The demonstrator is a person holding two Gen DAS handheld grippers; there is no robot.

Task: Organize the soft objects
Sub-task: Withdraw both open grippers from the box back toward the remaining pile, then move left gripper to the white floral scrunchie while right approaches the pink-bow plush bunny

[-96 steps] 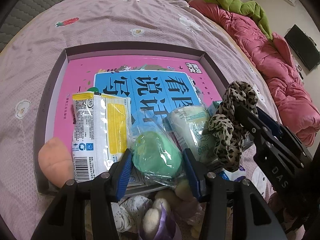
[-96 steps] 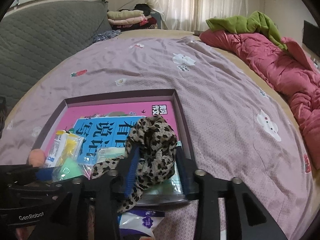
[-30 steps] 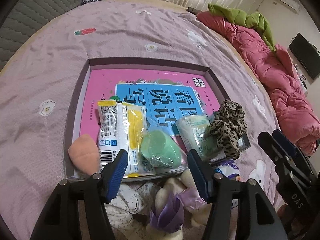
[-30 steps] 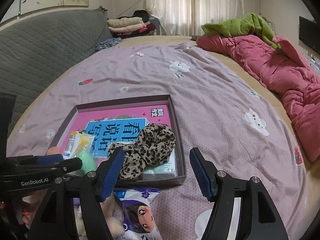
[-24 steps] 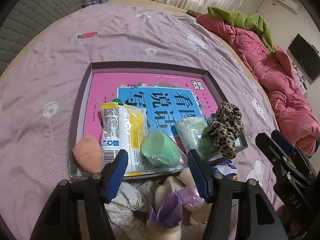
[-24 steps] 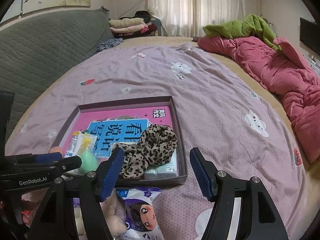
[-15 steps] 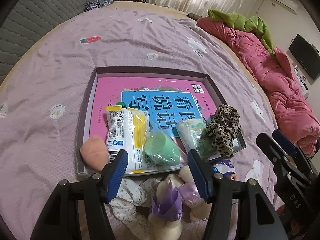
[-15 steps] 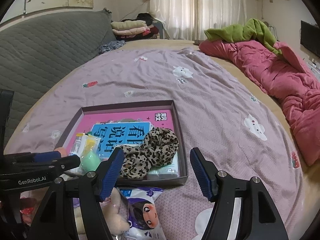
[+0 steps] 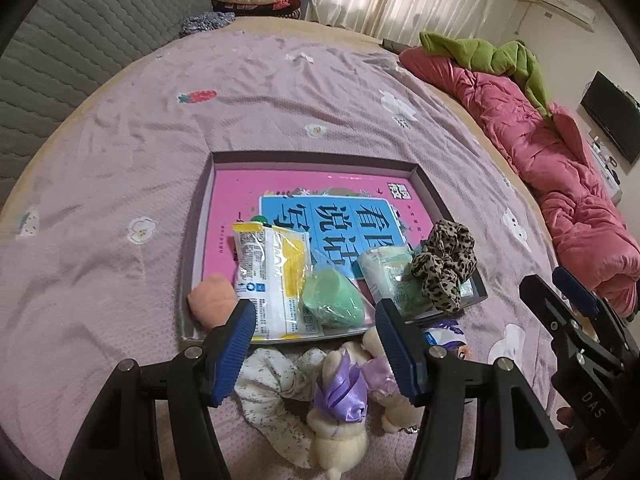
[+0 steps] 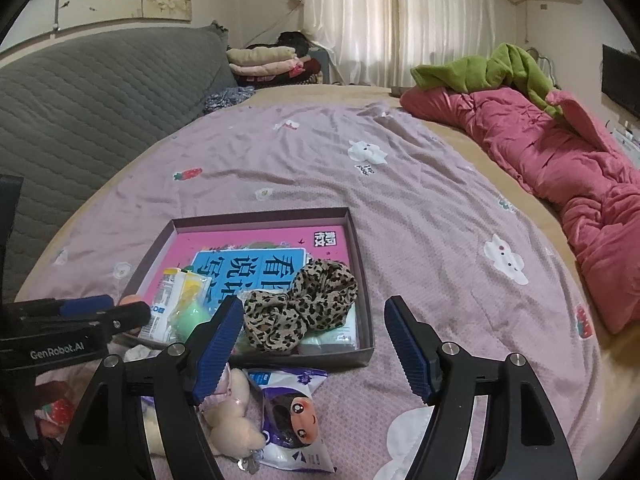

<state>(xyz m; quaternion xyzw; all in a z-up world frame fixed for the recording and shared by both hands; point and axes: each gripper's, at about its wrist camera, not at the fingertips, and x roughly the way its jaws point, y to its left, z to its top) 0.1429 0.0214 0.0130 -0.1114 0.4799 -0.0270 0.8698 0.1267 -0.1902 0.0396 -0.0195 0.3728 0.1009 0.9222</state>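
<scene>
Leopard scrunchie (image 10: 304, 308) in the tray (image 10: 362, 276); opening right tongs (image 10: 314, 346) empty above

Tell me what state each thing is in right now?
Left tool: open, empty.
Right tool: opening, empty.
Leopard scrunchie: resting in box.
Box: lidless, on bed.
Green sponge: bagged, in box.
Plush toy: lying outside box.
</scene>
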